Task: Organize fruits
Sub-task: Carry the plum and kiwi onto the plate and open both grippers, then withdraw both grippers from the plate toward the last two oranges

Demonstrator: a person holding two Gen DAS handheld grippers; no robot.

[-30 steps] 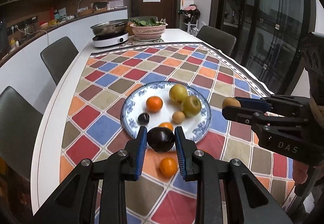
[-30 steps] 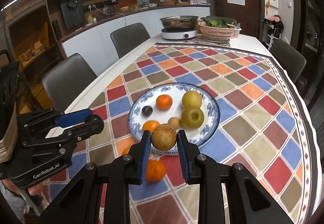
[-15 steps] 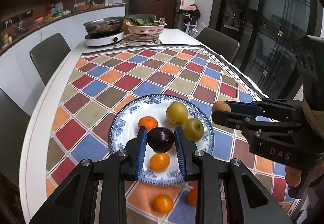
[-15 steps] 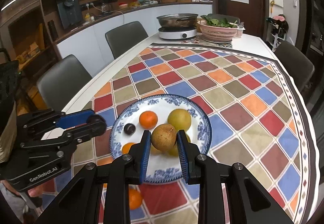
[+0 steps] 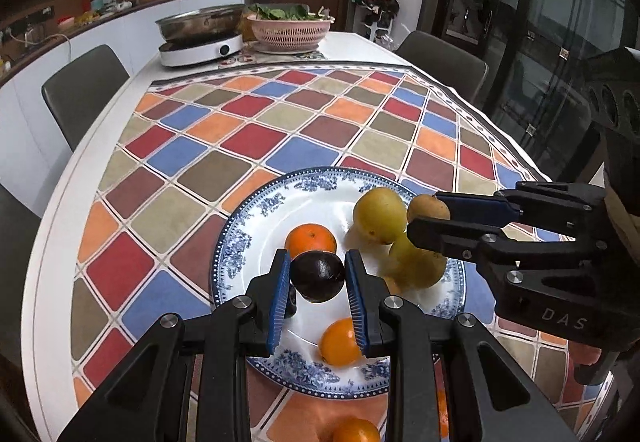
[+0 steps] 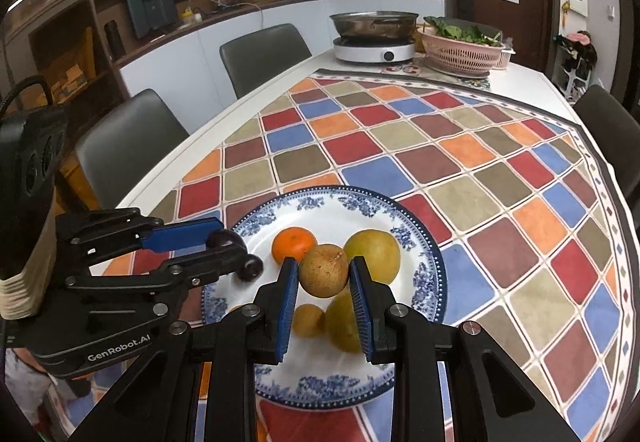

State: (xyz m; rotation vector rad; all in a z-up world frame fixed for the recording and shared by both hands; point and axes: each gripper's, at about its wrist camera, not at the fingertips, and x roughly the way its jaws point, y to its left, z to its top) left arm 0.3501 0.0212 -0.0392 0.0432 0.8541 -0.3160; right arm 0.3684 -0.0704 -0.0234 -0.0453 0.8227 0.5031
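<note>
My left gripper (image 5: 317,278) is shut on a dark purple fruit (image 5: 317,276) and holds it over the blue-and-white plate (image 5: 280,198). My right gripper (image 6: 324,274) is shut on a round brown fruit (image 6: 324,270), also above the plate (image 6: 424,274). On the plate lie an orange (image 5: 310,240), a second orange (image 5: 338,342), a yellow fruit (image 5: 378,216), a green fruit (image 5: 416,268) and a small dark fruit (image 6: 252,267). The right gripper shows in the left wrist view (image 5: 428,216); the left shows in the right wrist view (image 6: 224,246).
Another orange (image 5: 356,430) lies on the chequered tablecloth (image 5: 240,130) in front of the plate. At the far end stand an induction cooker with a pan (image 5: 200,38) and a pink basket of greens (image 5: 288,28). Chairs (image 5: 84,86) line the table.
Both grippers have moved forward with their fruits, from the plate's near edge to over the plate. The loose oranges on the cloth have slid back out of view.
</note>
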